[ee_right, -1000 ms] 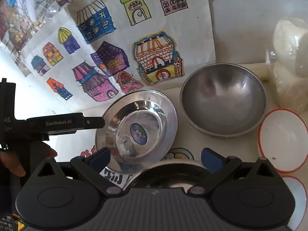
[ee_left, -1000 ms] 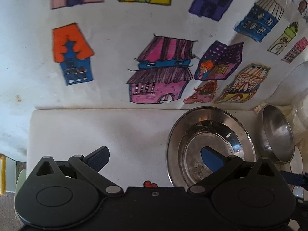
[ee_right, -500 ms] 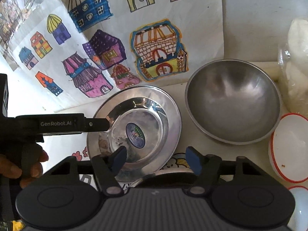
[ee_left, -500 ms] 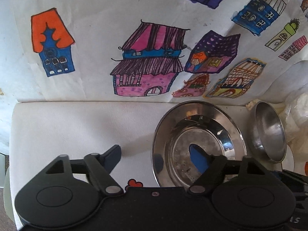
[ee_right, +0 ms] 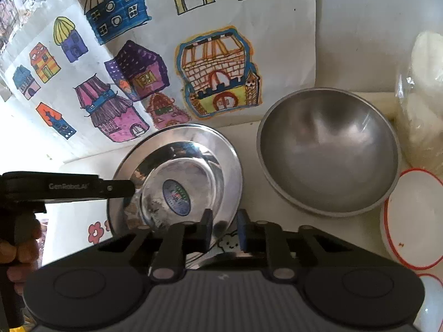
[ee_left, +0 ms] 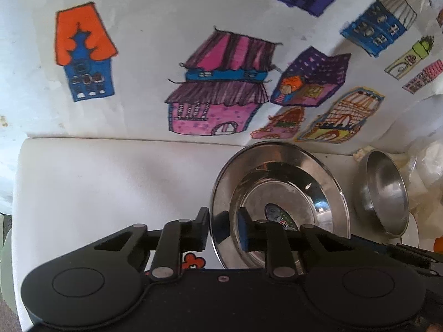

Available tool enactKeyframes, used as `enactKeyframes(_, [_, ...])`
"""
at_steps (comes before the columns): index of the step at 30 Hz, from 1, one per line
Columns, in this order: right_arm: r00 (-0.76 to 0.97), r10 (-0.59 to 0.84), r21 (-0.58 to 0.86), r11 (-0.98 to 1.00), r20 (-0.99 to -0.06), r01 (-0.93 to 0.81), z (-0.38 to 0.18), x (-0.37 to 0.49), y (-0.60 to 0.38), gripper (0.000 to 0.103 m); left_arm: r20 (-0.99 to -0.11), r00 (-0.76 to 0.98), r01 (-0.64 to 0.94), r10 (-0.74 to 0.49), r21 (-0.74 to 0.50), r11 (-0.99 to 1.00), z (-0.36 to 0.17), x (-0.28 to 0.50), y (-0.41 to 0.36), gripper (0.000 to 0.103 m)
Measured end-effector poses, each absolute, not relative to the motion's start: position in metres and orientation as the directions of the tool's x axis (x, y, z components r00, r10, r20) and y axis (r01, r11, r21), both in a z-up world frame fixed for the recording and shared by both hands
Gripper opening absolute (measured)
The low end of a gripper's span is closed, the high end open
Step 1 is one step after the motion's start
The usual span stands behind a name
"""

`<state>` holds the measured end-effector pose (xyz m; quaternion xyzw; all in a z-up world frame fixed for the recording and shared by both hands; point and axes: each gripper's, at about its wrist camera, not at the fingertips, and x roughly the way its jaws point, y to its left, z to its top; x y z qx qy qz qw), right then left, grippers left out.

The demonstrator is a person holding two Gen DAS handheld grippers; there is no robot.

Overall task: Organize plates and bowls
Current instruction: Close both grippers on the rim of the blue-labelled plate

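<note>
Pinching opposite rims of the steel plate (ee_right: 193,149), both grippers' fingers have just closed.

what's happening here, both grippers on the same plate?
Yes. A person holds a gripper in each hand, and both have just been closing onto the steel plate. The left gripper has the plate's left rim between its fingers; the right gripper has the near-right rim between its own. The plate sits on the white table, apparently not lifted yet. The large steel bowl and the red-rimmed white plates lie untouched to the right.
</note>
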<state>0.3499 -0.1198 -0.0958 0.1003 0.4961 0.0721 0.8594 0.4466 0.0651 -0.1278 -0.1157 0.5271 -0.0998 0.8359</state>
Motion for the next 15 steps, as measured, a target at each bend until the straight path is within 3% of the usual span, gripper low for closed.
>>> enactKeyframes(15, [0.559,0.244,0.256,0.965,-0.792,-0.059,-0.075,0.337,-0.129,0.017,-0.809,0.499,0.063,-0.310,-0.322,0.945,-0.088,0.426,0.069,0.019])
